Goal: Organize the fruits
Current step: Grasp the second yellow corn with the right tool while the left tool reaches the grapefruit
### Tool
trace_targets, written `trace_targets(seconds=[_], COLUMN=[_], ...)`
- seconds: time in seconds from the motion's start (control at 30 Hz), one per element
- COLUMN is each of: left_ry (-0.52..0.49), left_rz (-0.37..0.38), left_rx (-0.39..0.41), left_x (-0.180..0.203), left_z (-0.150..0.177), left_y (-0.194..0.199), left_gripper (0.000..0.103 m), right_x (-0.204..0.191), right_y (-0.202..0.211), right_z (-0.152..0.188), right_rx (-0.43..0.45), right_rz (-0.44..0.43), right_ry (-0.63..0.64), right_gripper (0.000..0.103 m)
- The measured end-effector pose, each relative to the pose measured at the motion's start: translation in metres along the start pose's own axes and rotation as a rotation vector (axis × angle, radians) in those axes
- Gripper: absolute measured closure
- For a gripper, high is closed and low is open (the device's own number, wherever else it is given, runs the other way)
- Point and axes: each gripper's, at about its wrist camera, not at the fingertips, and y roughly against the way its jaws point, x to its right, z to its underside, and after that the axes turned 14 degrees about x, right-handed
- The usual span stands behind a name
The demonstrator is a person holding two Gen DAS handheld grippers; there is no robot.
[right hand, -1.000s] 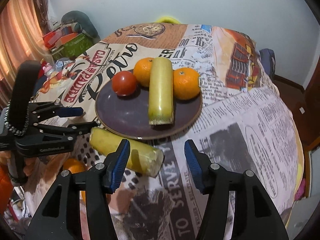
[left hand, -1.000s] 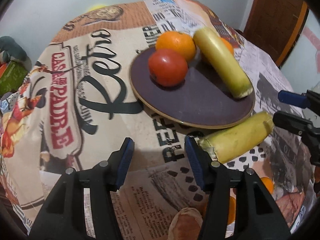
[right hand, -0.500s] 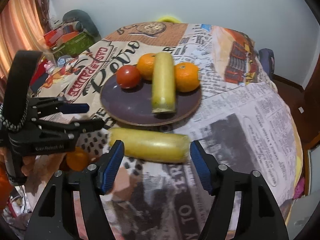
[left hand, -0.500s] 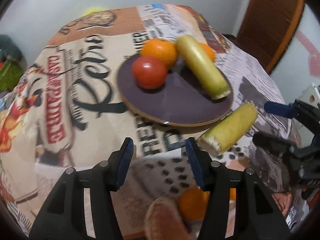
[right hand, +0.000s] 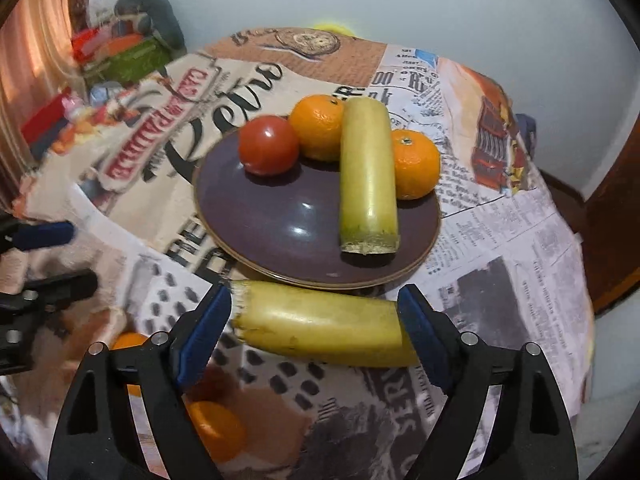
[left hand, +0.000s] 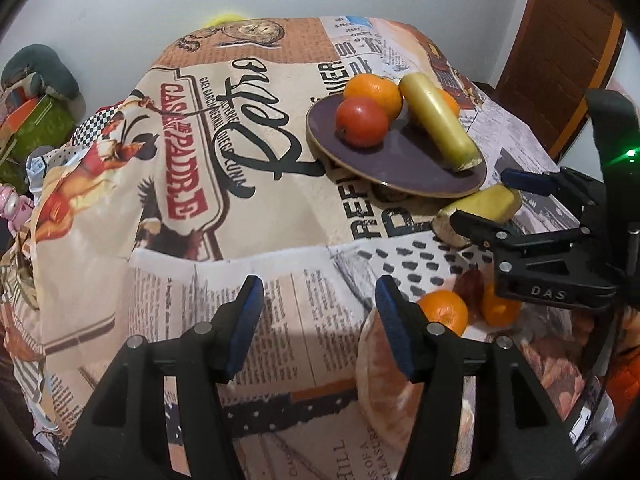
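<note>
From my left wrist view, my left gripper (left hand: 318, 322) hangs released with nothing between its fingers, above the draped edge of the printed tablecloth (left hand: 200, 184). Ahead and to its right sits the dark plate (left hand: 420, 172), already carrying a red fruit (left hand: 362, 122), two oranges and one long yellow fruit (left hand: 438, 124), so I judge the sorting partly done. Just beyond my right finger, low down, more oranges (left hand: 442, 314) wait below the table edge. Farther right, my right gripper (left hand: 486, 204) straddles the second yellow fruit (left hand: 484, 208). From my right wrist view, that fruit (right hand: 320, 326) lies crosswise between my widely spread fingers, just in front of the plate's near rim (right hand: 320, 280); whether the pads touch its ends I cannot tell. It looks smooth and pale yellow, with one ragged cut end by my left finger. It has not yet reached the plate.
</note>
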Motion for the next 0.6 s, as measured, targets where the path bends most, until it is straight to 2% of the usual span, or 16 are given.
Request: trace_targets(seconds=[0.2,0.33,0.5,0.6], left_ry=[0.006,0.003,-0.002,-0.010], left_rz=[0.023,0.033,0.046,0.053], left_rx=[0.011,0.017,-0.002,-0.014], left_x=[0.007,0.015,0.027,0.035], left_z=[0.005,0.009,0.020,0.029], left_y=[0.014,0.021,0.023,0.024], left_gripper=[0.044,0.039,0.039,0.039], right_x=[0.012,0.034,0.062,0.066], right_y=[0.014,0.027,0.037,0.048], right_z=[0.009,0.027,0.042,0.042], right_rx=[-0.021,-0.058,-0.095,-0.084], right_rz=[-0.010,-0.008,0.035,0.050], right_ry=[-0.006,-0.041,-0.121,-0.126], right_gripper=[0.020,0.024,0.027,0.029])
